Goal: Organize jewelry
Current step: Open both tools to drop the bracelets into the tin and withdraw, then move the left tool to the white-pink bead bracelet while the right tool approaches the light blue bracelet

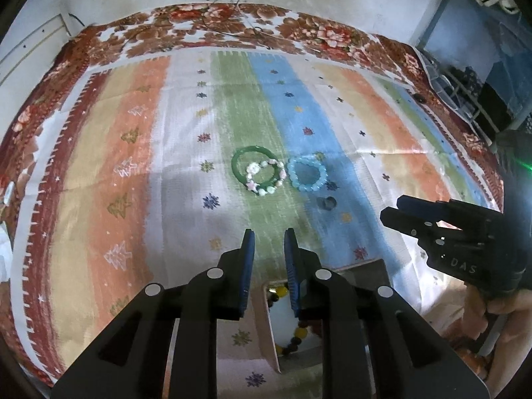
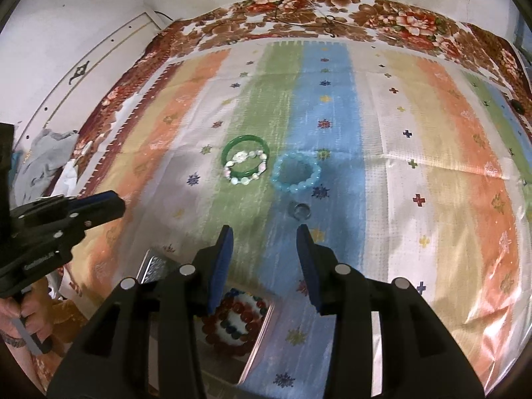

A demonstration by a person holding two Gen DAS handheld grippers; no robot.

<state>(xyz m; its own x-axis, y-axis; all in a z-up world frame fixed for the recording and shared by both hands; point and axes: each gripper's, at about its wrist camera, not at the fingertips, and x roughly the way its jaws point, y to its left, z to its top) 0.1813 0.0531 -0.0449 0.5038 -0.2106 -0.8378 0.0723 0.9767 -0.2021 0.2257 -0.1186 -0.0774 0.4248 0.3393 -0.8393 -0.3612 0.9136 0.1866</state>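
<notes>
A green bangle [image 1: 237,161] [image 2: 246,140] lies on the striped cloth with a white-and-pink bead bracelet [image 1: 266,179] [image 2: 246,167] over it. A light blue bead bracelet [image 1: 306,173] [image 2: 295,172] lies just right of them. A small dark ring [image 1: 326,202] [image 2: 300,210] lies nearer. My left gripper [image 1: 268,239] is open and empty, above a box [image 1: 365,267] holding a yellow-and-dark bead bracelet [image 1: 294,335]. My right gripper [image 2: 266,234] is open and empty, just short of the ring, above the box [image 2: 156,262] holding a red bead bracelet [image 2: 237,321].
The striped cloth [image 1: 186,179] [image 2: 415,173] lies over a floral blanket [image 1: 232,20] [image 2: 365,10]. Cables run at the far edge [image 1: 239,3]. A small dark object [image 1: 420,98] sits at the far right. Crumpled cloth [image 2: 50,156] lies at the left.
</notes>
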